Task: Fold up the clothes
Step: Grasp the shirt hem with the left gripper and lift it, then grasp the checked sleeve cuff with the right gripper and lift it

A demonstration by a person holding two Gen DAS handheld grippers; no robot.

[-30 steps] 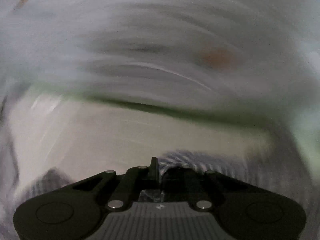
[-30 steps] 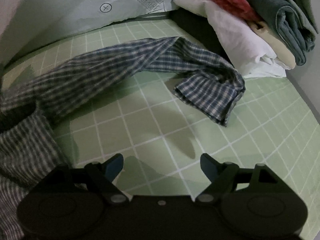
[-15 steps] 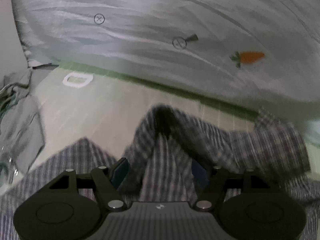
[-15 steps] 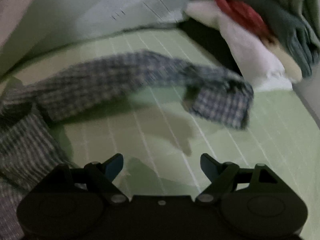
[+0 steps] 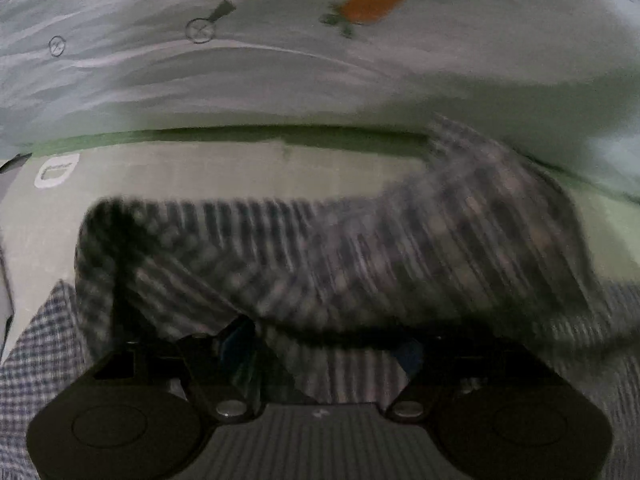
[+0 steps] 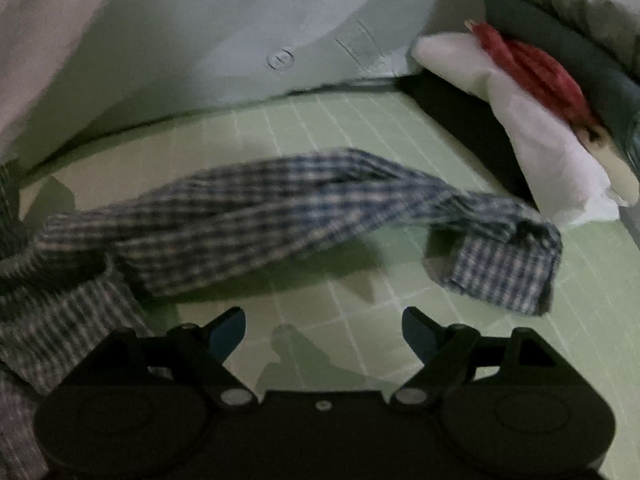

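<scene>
Left-gripper view, lower left: checked shirt (image 5: pixel 360 264) is seen bunched and blurred across the middle of the frame, draped over the left gripper (image 5: pixel 320 344).
Left gripper state: blue fingers are seen spread apart, with checked cloth lying in the gap and over them; no pinch is shown, so nothing is judged to be clamped.
Left-gripper view, top: pale sheet with carrot print (image 5: pixel 376 4) is noted behind the mat's far edge.
Right-gripper view, left edge: shirt body is piled at the frame's lower left.
Right-gripper view, centre: sleeve (image 6: pixel 280 208) is stretched rightward over the green grid mat (image 6: pixel 360 132), its cuff (image 6: pixel 504 272) turned under at the right end. The sleeve is judged to lie out sideways because the garment is spread, not yet squared.
Right gripper (image 6: pixel 324 332) state: fingers stand wide apart over bare mat below the sleeve, holding nothing.
Right-gripper view, upper right: stack of folded clothes (image 6: pixel 560 120) sits clear of the shirt, presumably to keep working room.
Fold state: shirt is rumpled, not a flat packet.
</scene>
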